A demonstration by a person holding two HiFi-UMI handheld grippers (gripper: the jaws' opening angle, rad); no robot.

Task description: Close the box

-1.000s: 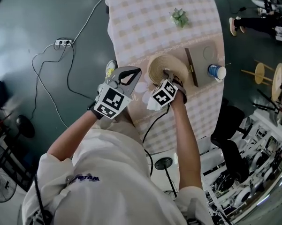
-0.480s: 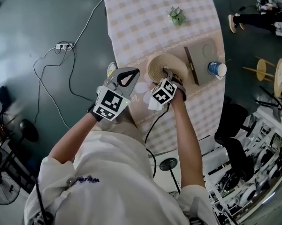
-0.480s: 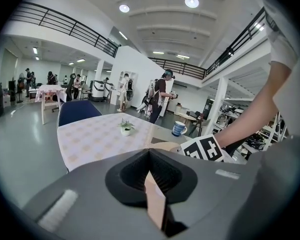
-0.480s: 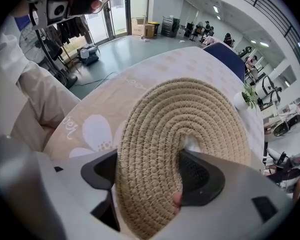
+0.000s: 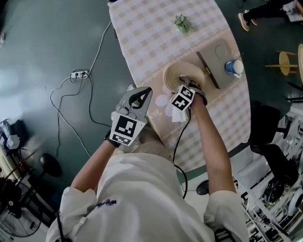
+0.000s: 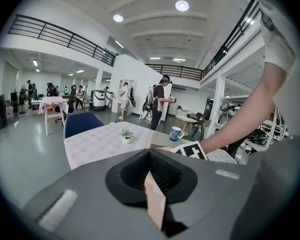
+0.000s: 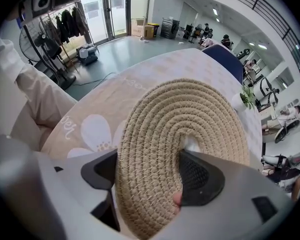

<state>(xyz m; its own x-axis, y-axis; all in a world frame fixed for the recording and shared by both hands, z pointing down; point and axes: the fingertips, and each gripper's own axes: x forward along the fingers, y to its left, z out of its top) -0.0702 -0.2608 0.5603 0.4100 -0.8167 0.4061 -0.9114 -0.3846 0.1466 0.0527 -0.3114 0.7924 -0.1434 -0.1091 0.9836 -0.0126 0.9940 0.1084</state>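
My right tool [image 5: 184,80] points straight down, jaws spread wide and pinching the near rim of the round woven lid [image 7: 189,119], which lies on the worktop [image 5: 156,29] directly beneath it. My left tool [image 5: 137,94], jaws pressed together and empty, hovers left of the lid, farther off.

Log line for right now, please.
left gripper: shut, empty, clear of lid | right gripper: pointing down, shut on woven lid
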